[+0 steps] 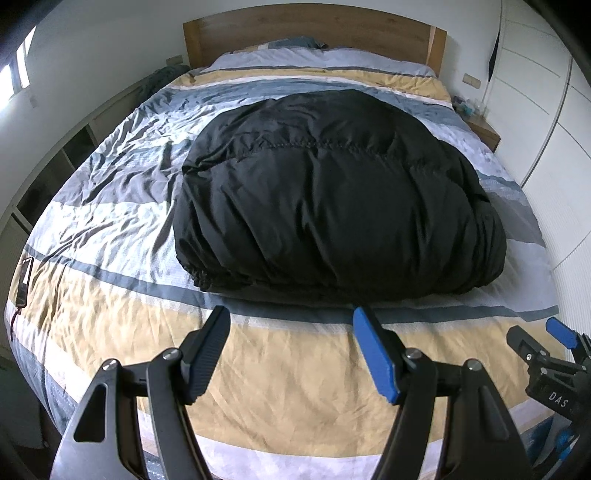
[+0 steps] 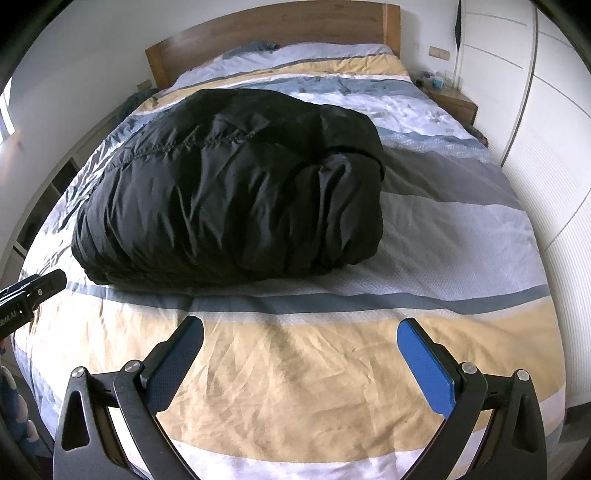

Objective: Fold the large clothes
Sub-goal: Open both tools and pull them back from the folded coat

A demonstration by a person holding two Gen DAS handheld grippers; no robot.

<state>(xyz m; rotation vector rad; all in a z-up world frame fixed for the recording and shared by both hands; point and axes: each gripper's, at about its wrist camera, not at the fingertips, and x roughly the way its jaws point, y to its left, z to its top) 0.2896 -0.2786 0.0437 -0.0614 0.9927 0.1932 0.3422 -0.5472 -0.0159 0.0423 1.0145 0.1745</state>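
At the far left of the left wrist view, a dark flat device (image 1: 25, 280) with a thin cord lies on the edge of the striped bedcover (image 1: 110, 229), next to open white shelving (image 1: 55, 166) along the wall. The left gripper (image 1: 291, 325) hangs over the yellow band near the foot of the bed, its jaws apart with nothing between them, one black pad and one blue. Just beyond its fingertips, in the middle of the bed, sits the black padded garment (image 1: 332, 199), bundled into a puffy folded mound with a gathered seam across its top and loose layers showing at its right end. Behind it stands the wooden headboard (image 1: 310, 29). To the right, the right gripper (image 2: 301, 325) is also spread wide and empty above the same yellow band, with the garment up and to its left, not touched. Further right are a wooden nightstand (image 2: 454, 101) and white wardrobe doors (image 2: 535, 110).
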